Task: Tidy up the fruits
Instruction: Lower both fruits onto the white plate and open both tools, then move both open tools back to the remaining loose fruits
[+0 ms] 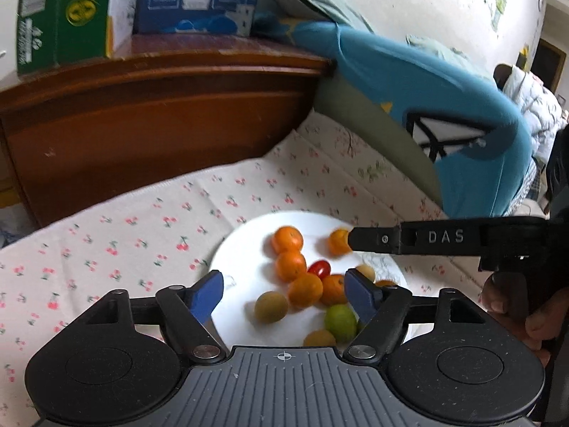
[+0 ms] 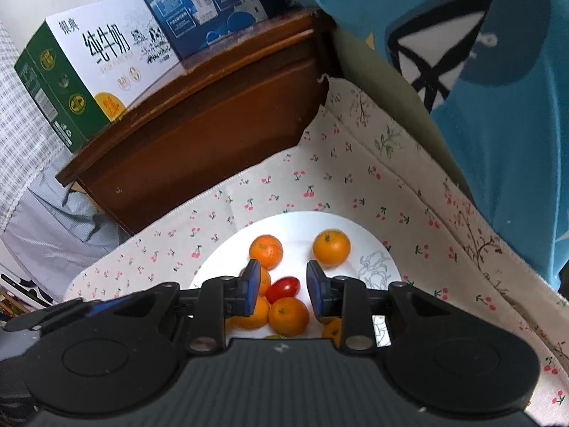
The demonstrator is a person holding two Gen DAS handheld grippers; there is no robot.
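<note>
A white plate (image 1: 245,249) (image 2: 298,226) lies on a cherry-print cloth and holds several small oranges, such as one at the back (image 1: 287,238) (image 2: 266,251). With them lie a red tomato (image 1: 319,268) (image 2: 282,289), a green fruit (image 1: 340,322) and yellow-green fruits (image 1: 271,306). My left gripper (image 1: 284,277) hovers over the plate's near side, its blue pads wide apart and holding nothing. My right gripper (image 2: 283,267) hangs above the plate with a narrow gap between its pads and nothing in it. Its black finger (image 1: 377,240) reaches in from the right, its tip beside a blurred orange (image 1: 339,242) (image 2: 330,247).
The cherry-print cloth (image 1: 124,231) covers the bed around the plate. A brown wooden cabinet (image 1: 160,124) stands behind it with a green-and-white milk carton (image 2: 78,71) and a blue box (image 2: 202,3) on top. A blue cushion (image 1: 462,124) leans at the right. A person's hand (image 1: 533,320) holds the right gripper.
</note>
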